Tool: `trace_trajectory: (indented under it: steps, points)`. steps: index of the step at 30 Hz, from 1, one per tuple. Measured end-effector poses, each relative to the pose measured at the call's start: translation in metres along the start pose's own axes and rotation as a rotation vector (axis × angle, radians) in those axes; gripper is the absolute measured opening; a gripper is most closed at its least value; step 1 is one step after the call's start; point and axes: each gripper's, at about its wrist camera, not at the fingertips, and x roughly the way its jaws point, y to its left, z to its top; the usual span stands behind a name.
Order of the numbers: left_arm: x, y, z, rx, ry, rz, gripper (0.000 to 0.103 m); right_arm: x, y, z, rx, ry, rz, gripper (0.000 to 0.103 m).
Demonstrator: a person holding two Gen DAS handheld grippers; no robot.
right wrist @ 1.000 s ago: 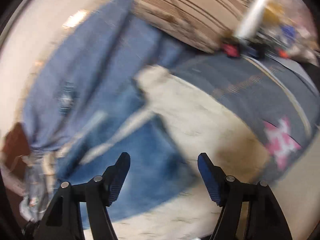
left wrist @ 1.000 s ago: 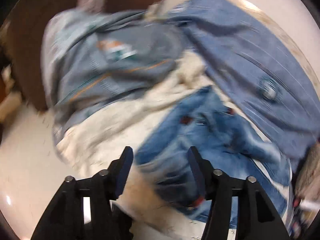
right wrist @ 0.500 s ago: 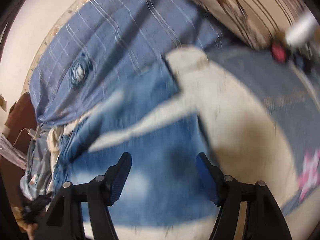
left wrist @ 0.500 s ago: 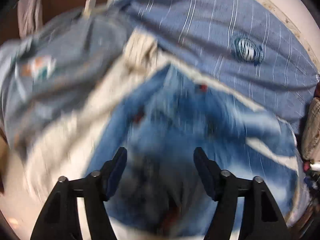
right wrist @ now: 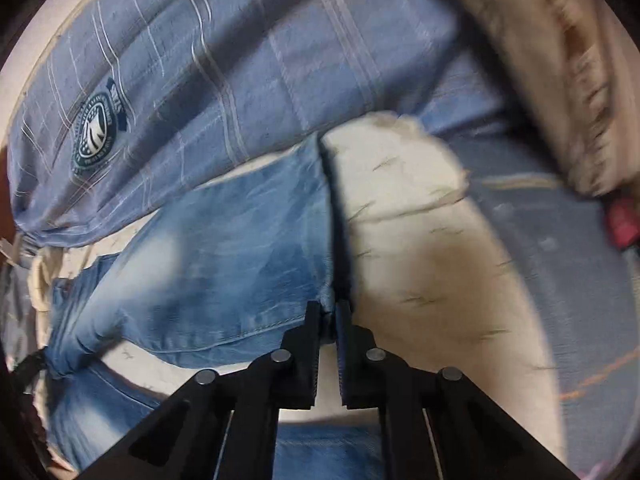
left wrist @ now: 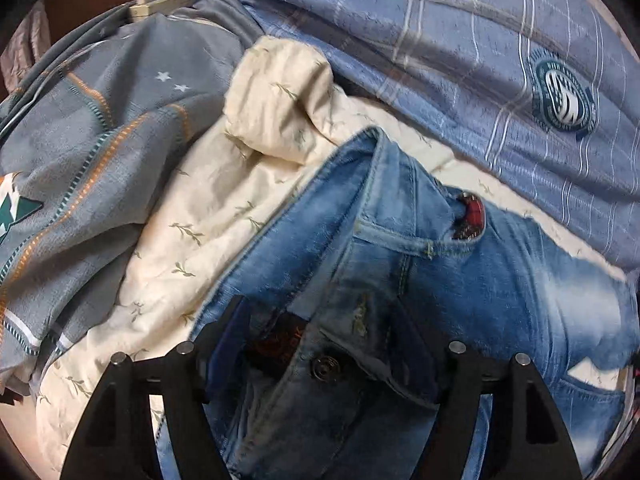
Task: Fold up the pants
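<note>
Blue checked cover (left wrist: 460,52), bearing a round teal crest (left wrist: 564,98): spread across the far side; its near edge is overlapped onto the cream sheet.

Grey-blue cover (left wrist: 80,152), with orange stripes and small white stars: bunched at the left of the left wrist view, lying against the cream sheet.

Cream sheet (left wrist: 224,216), printed with small leaf sprigs: laid under the jeans, one corner rolled up beside the checked cover.

Jeans (left wrist: 460,288), faded blue denim: laid on the cream sheet, waistband end toward the left gripper, a leg stretched toward the right gripper.

Left gripper (left wrist: 326,354): fingers are held wide apart over the waistband, with the metal button (left wrist: 326,367) seen between them; nothing is gripped.

Right gripper (right wrist: 329,326): fingers are pressed nearly together, a hem corner of the jeans pinched between the tips.
</note>
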Motion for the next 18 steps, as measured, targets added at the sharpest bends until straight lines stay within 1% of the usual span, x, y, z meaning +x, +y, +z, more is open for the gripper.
trace_trajectory:
  steps: [1,3,4,5,6,7,8,9,11,13,14,15,17,18]
  points:
    - [-0.003,0.001,0.002,-0.007,0.002,-0.007,0.074,0.006,0.000,-0.004,-0.024,0.035,-0.023,0.008]
    - [-0.010,0.002,0.007,-0.015,-0.005,-0.035,0.074,0.024,-0.006,-0.011,-0.021,0.135,-0.015,0.012]
    - [-0.013,0.002,0.011,-0.015,-0.016,-0.043,0.074,0.022,-0.010,-0.011,-0.007,0.133,0.001,0.013]
    - [-0.014,0.000,0.017,-0.009,-0.024,-0.053,0.074,0.015,-0.015,-0.009,0.019,0.106,0.027,0.013]
    - [-0.015,-0.003,0.023,0.001,-0.029,-0.066,0.074,0.005,-0.021,-0.004,0.062,0.061,0.072,0.021]
    - [-0.013,-0.006,0.029,0.006,-0.036,-0.075,0.074,0.000,-0.025,0.000,0.092,0.034,0.097,0.046]
    - [-0.010,-0.010,0.035,0.009,-0.041,-0.081,0.075,-0.007,-0.030,0.007,0.127,0.002,0.118,0.066]
    - [-0.006,-0.014,0.042,0.014,-0.036,-0.095,0.075,-0.013,-0.031,0.015,0.142,-0.055,0.133,0.084]
    - [0.005,-0.022,0.054,0.013,-0.005,-0.142,0.075,-0.011,-0.021,0.034,0.109,-0.104,0.135,0.084]
    - [0.017,-0.028,0.064,-0.001,0.026,-0.205,0.075,0.001,-0.011,0.052,0.083,-0.106,0.149,0.084]
    - [0.025,-0.029,0.069,-0.022,0.052,-0.224,0.074,0.010,-0.004,0.062,0.060,-0.104,0.129,0.083]
    - [0.029,-0.030,0.072,-0.038,0.062,-0.227,0.074,0.019,0.002,0.067,0.038,-0.098,0.109,0.082]
    - [0.040,-0.031,0.079,-0.071,0.077,-0.245,0.074,0.037,0.010,0.078,0.021,-0.082,0.095,0.077]
    - [0.044,-0.032,0.081,-0.077,0.088,-0.244,0.074,0.041,0.011,0.080,0.015,-0.069,0.086,0.071]
